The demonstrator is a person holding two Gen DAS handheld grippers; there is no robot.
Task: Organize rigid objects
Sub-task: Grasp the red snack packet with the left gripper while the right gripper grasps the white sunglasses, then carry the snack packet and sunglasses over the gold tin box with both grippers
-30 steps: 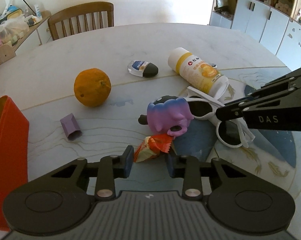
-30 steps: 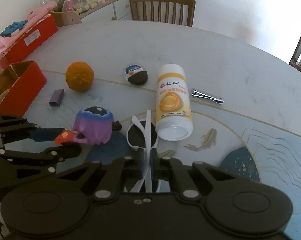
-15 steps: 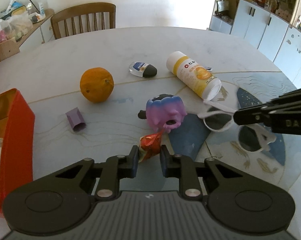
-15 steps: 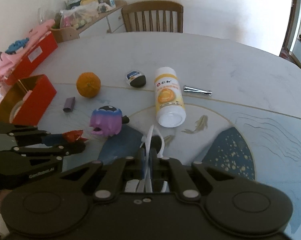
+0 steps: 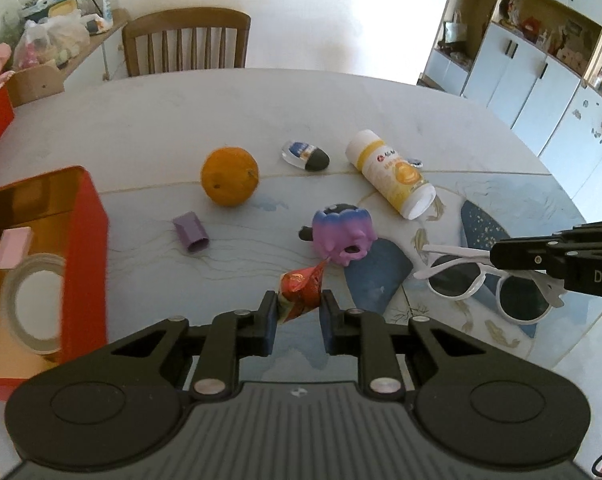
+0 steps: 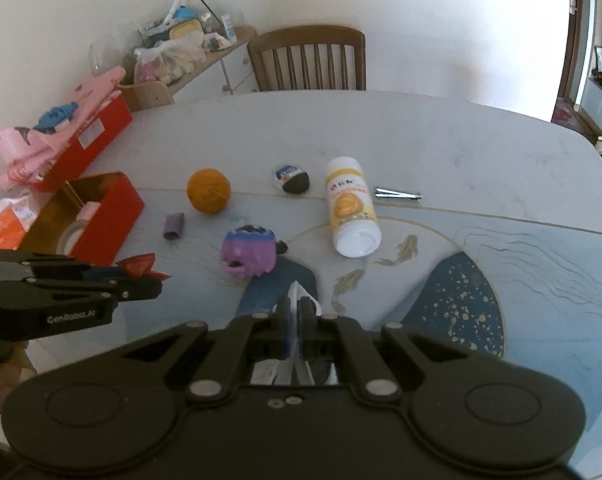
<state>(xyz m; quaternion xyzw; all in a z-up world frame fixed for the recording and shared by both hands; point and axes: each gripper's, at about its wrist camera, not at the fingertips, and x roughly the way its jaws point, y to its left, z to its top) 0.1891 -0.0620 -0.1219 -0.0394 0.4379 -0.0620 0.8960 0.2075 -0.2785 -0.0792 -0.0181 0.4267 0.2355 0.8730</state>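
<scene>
1. Red snack packet (image 5: 299, 292): clamped between the two pads of the left gripper (image 5: 299, 316), its twisted tip sticking out toward 12 o'clock past the fingertips and ending just short of the purple toy (image 5: 343, 232). In the right wrist view the same packet (image 6: 141, 266) shows at the tip of the left gripper (image 6: 141, 280), clear of the table (image 6: 441, 152).
2. White sunglasses (image 5: 489, 284): pinched by one temple arm in the right gripper (image 5: 497, 256), which comes in from 3 o'clock in the left wrist view; the lenses hang below and to the left of its closed fingers. In the right wrist view only a white sliver of the frame (image 6: 297, 294) pokes out at 12 o'clock between the nearly touching pads of the right gripper (image 6: 295, 312).
3. On the table, from the purple toy: the orange (image 5: 229, 176) at 10 o'clock, the small purple tube (image 5: 191, 232) at 9 o'clock, the white-and-yellow bottle (image 5: 393, 172) lying on its side at 1 o'clock, and the clear-and-black case (image 5: 305, 156) at 12 o'clock.
4. The metal clip (image 6: 397, 194) lies just right of the bottle.
5. The open red box (image 5: 85, 240) sits at 9 o'clock of the left gripper, holding a tape roll (image 5: 33, 300) and a pink block (image 5: 13, 246).
</scene>
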